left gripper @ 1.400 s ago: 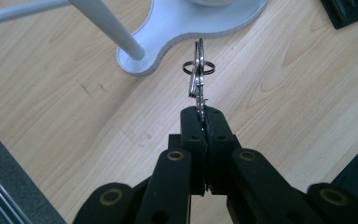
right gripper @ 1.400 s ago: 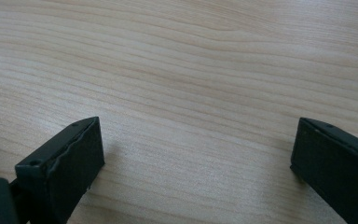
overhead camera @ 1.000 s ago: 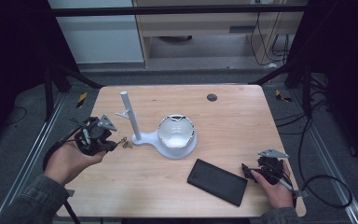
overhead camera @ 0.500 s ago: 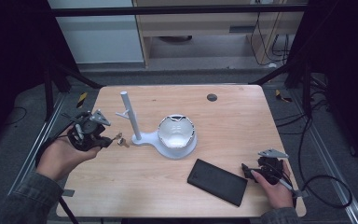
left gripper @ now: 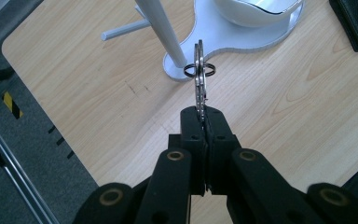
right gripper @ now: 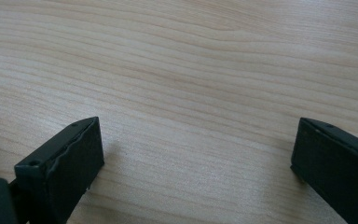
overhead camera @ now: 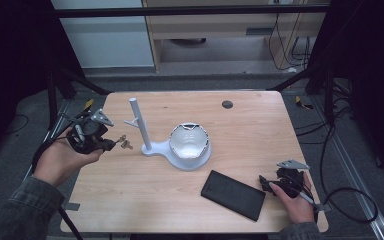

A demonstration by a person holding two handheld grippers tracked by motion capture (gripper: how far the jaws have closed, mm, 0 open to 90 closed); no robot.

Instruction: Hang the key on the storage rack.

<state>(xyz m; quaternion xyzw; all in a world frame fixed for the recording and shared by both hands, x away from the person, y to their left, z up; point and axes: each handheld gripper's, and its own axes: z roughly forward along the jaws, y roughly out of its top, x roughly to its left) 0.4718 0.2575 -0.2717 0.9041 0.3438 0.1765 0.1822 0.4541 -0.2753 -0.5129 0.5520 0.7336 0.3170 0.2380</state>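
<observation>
At the near right edge of the counter, the right gripper is resting low in the person's hand, its fingers standing wide apart with nothing but bare wood grain showing between them in the right gripper view. Just beside it, toward the middle, a flat black case is lying at a slant on the wood. Farther in on the left side, the left gripper is being held above the counter's left edge, its fingers pressing together on a set of keys; in the left gripper view the thin metal blades are standing edge-on, rising straight out of the closed fingers, with a dark split ring threaded through them near the top. In the high view the keys are hanging off the fingertips in the air, near the white stand's post but apart from it. Beyond them, the white key stand is sitting on the middle of the counter, its upright post carrying a short side peg pointing left, and its flat base spreading to the right under a white bowl. At the far edge, a small dark round disc is lying flush in the wood.
</observation>
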